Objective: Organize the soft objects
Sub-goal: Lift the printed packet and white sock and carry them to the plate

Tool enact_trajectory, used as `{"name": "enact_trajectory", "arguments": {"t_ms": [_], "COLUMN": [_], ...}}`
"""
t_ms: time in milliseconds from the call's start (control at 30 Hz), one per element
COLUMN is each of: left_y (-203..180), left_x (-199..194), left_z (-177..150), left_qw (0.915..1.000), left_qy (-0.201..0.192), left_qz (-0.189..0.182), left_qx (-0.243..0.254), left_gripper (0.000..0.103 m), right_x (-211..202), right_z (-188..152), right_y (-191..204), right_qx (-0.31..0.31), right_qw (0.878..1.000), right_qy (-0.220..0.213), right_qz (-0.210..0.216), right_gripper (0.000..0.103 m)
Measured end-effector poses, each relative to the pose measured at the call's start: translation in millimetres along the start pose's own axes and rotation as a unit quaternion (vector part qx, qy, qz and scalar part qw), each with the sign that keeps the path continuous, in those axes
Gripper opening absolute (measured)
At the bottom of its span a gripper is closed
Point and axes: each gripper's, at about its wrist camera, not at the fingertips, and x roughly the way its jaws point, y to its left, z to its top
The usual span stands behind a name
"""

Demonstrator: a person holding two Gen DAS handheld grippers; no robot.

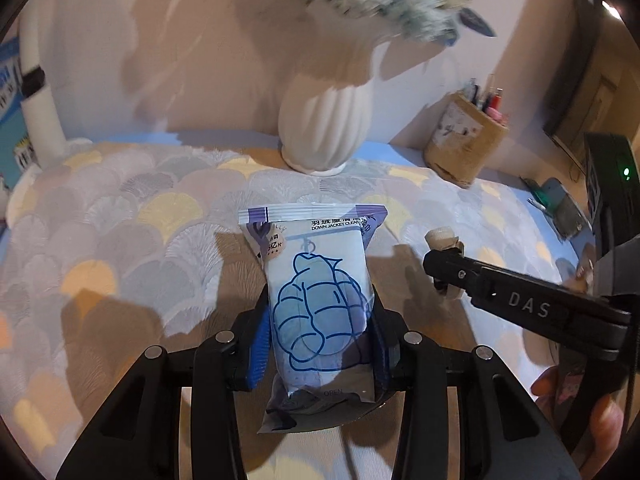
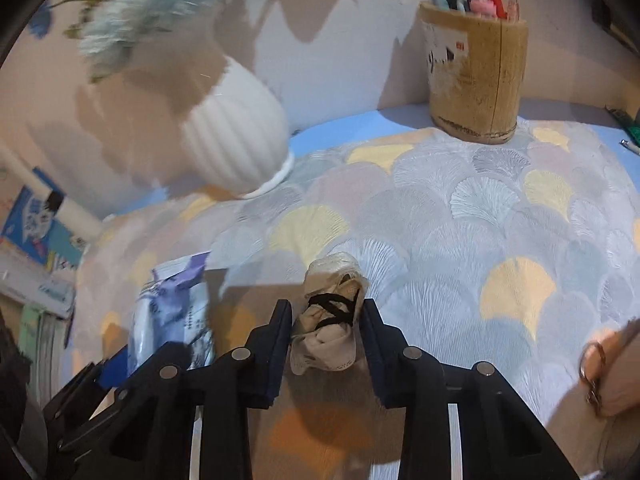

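My left gripper point(image 1: 320, 320) is shut on a soft pack of down jacket cleaning wipes point(image 1: 320, 292), white and purple with a blue jacket drawing, held above the patterned tablecloth point(image 1: 120, 240). The pack also shows at the left of the right wrist view point(image 2: 172, 312). My right gripper point(image 2: 326, 320) is shut on a rolled beige cloth bundle point(image 2: 330, 320) tied with a black band. In the left wrist view the right gripper point(image 1: 444, 264) sits to the right of the pack, the bundle point(image 1: 440, 240) sticking out of its tips.
A white ribbed vase point(image 1: 324, 128) with flowers stands at the back against the wall. A wooden pen holder point(image 2: 476, 72) stands at the back right. Books point(image 2: 36, 224) lie at the far left. A small item with a key ring point(image 2: 596, 372) lies at the right edge.
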Motion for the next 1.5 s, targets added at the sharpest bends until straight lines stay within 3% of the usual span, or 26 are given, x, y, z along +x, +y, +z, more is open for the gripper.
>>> {"name": "enact_trajectory", "arguments": {"t_ms": [400,567,667,733,800,1033,1367,1500], "left_y": [-15,-39,-65,-82,-106,-191,-329,-377], "left_x": [-65,-90,-106,-117,-129,-160,-158,-146], "left_z": [-56,-79,-90,-96,-102,-120,-126,-118], "left_qw": [0.9999,0.9989,0.9967,0.9945,0.9911,0.9718,0.9389,0.9342], "left_qy": [0.002,-0.002,-0.003,-0.010,-0.019,-0.042,-0.024,-0.047], "left_qz": [-0.008,-0.028,-0.058,-0.076,-0.089,-0.149,-0.213,-0.198], "left_qx": [0.015,0.038,0.056,0.072,0.097,0.178,0.269,0.293], "left_gripper": [0.038,0.038,0.038,0.038,0.038,0.038,0.038,0.038], "right_x": [-72,-113,-139,-165,-187,-251,-324,-353], "right_z": [-71,-100,-114,-124,-131,-157,-184,-179], "right_y": [19,5,-9,-19,-28,-86,-209,-260], "right_qx": [-0.035,-0.056,-0.057,-0.062,-0.064,-0.022,0.087,0.126], "right_qw": [0.999,0.998,0.997,0.998,0.997,0.996,0.984,0.973], "right_qy": [0.002,0.004,-0.003,-0.025,-0.048,-0.084,-0.142,-0.172], "right_qz": [0.026,0.032,0.042,0.019,-0.007,-0.021,-0.063,-0.086], "right_gripper": [0.034,0.034,0.034,0.034,0.034,0.034,0.034,0.034]}}
